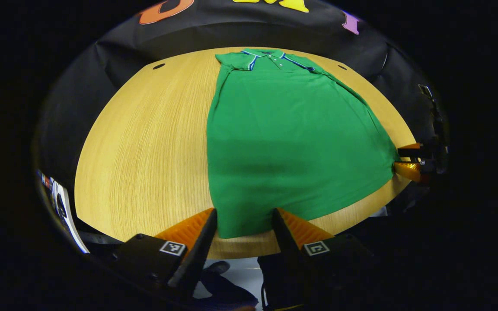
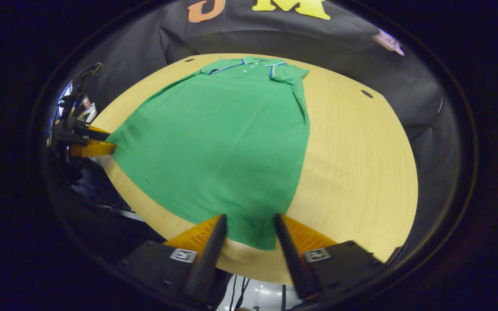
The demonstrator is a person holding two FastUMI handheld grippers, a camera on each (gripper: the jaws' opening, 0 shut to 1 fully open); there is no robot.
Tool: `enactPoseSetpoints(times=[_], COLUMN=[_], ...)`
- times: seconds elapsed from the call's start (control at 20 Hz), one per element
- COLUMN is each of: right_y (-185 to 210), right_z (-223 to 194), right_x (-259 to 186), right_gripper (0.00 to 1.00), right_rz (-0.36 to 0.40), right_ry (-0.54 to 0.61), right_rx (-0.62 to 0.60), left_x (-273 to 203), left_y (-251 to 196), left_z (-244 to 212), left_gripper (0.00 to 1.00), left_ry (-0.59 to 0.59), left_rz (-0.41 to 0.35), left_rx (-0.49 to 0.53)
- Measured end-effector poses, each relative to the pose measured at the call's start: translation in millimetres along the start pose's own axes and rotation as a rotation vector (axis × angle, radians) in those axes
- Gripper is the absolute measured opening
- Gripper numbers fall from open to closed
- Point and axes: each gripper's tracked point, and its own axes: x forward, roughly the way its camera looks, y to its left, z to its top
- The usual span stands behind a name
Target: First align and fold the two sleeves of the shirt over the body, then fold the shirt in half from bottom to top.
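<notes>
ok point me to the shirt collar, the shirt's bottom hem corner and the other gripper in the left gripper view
shirt collar (image 1: pixel 270 55): left gripper view, on the placket between the striped collar edges
bottom hem corner (image 1: pixel 242 229): left gripper view, green cloth between the near fingers
right gripper (image 1: pixel 398 159): left gripper view, between its fingertips at the shirt's far hem corner

Bare table (image 1: pixel 145 142) beside shirt (image 1: pixel 288 142), open passage, booth wall behind

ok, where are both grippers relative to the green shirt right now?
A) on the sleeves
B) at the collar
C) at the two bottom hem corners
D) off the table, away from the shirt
C: the left gripper and right gripper each straddle a bottom hem corner of the green shirt, with the collar at the far end.
</notes>
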Motion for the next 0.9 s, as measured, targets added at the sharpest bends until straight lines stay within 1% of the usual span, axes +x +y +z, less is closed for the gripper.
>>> enactPoseSetpoints(times=[0.05, 0.1, 0.15, 0.2, 0.25, 0.35, 0.4, 0.5, 0.55, 0.6, 0.65, 0.7, 0.75, 0.9], right_y=[2, 3, 2, 3, 3, 7, 7, 4, 3, -1, -4, -9, -13, -26], right_z=[0, 1, 2, 1, 6, 13, 20, 39, 48, 60, 73, 88, 102, 148], right_x=[1, 1, 1, 2, 0, -3, -7, -15, -20, -25, -29, -34, -38, -49], right_gripper=[0.41, 0.23, 0.09, 0.09, 0.03, 0.02, 0.02, 0.02, 0.00, 0.00, 0.02, 0.00, 0.02, 0.02], right_rz=[0.012, 0.020, 0.034, 0.042, 0.054, 0.084, 0.091, 0.106, 0.110, 0.112, 0.115, 0.117, 0.118, 0.123], right_ry=[-0.006, 0.002, 0.008, 0.012, 0.015, 0.006, -0.011, -0.053, -0.075, -0.098, -0.125, -0.150, -0.177, -0.255], right_rx=[0.022, 0.033, 0.030, 0.044, 0.061, 0.094, 0.104, 0.133, 0.150, 0.168, 0.188, 0.208, 0.226, 0.262], left_x=[1, 3, 5, 4, 4, -2, -9, -18, -20, -20, -22, -24, -28, -37], left_y=[-2, -6, -9, -10, -17, -20, -20, -24, -23, -20, -17, -14, -12, -6], left_z=[2, 6, 9, 10, 13, 28, 37, 55, 64, 74, 84, 92, 102, 141], left_gripper=[0.76, 0.47, 0.30, 0.18, 0.09, 0.05, 0.05, 0.04, 0.04, 0.04, 0.04, 0.04, 0.04, 0.04], left_ry=[-0.010, -0.017, -0.024, -0.026, -0.024, -0.057, -0.082, -0.121, -0.136, -0.149, -0.164, -0.181, -0.198, -0.269], left_rz=[-0.007, -0.026, -0.043, -0.062, -0.098, -0.109, -0.111, -0.141, -0.142, -0.143, -0.142, -0.140, -0.139, -0.136], left_rx=[-0.003, -0.004, 0.000, -0.003, -0.014, 0.020, 0.045, 0.068, 0.073, 0.073, 0.066, 0.056, 0.046, 0.031])
